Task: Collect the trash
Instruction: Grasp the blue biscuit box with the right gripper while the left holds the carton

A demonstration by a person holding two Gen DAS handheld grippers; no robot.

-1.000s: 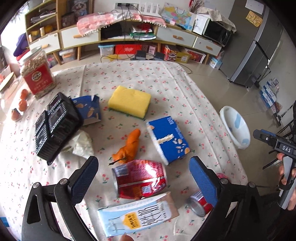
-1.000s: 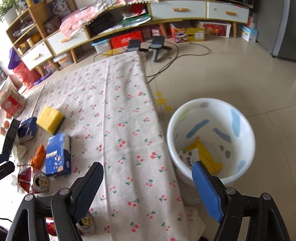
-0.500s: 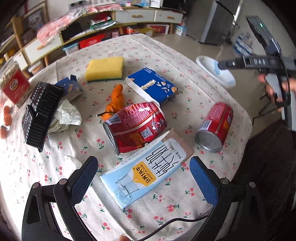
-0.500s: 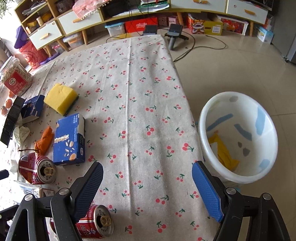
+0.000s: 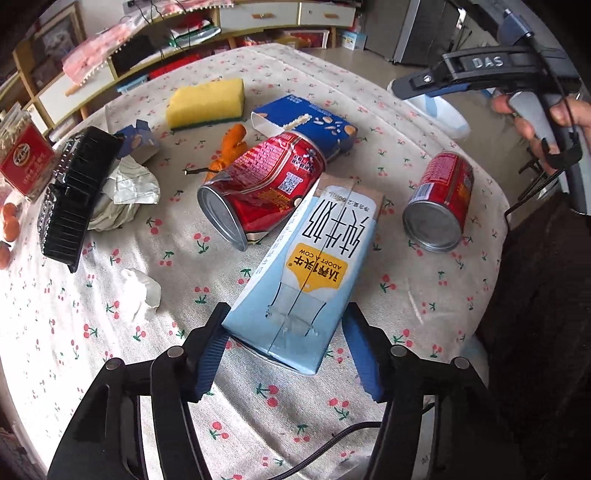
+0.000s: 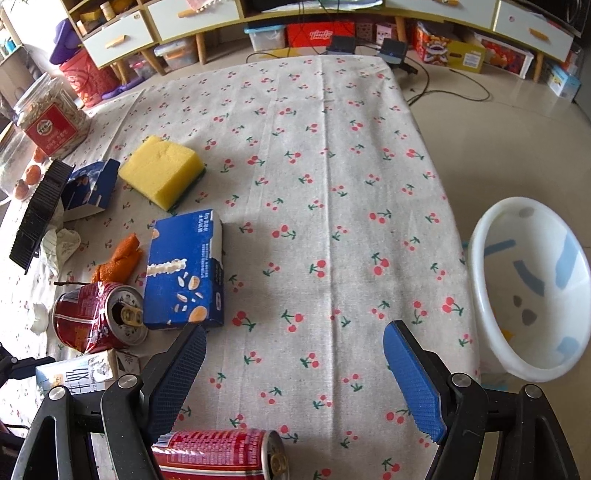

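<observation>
Right wrist view: the centre and right of the tablecloth [image 6: 332,184] are bare up to the bucket [image 6: 532,288] at the right edge. The left third is crowded: sponge [image 6: 162,173], blue box [image 6: 184,273], dented can [image 6: 96,317]. Another can [image 6: 218,458] blocks the bottom centre.

Left wrist cam sits close over the table, tilted steeply down along its fingers, milk carton [image 5: 314,273] filling the 6 o'clock area, shelving [image 5: 192,48] far off at 12, right-hand tool at 2. Right wrist cam is higher and further back, also angled down, facing the same shelving [image 6: 295,22] at 12, w/ white bin [image 6: 532,291] on the floor at 3. Shared btw views: yellow sponge [image 5: 207,103] [image 6: 162,173], blue box [image 5: 306,122] [image 6: 184,273], crushed can [image 5: 258,184] [image 6: 96,317], carton [image 6: 74,373].
</observation>
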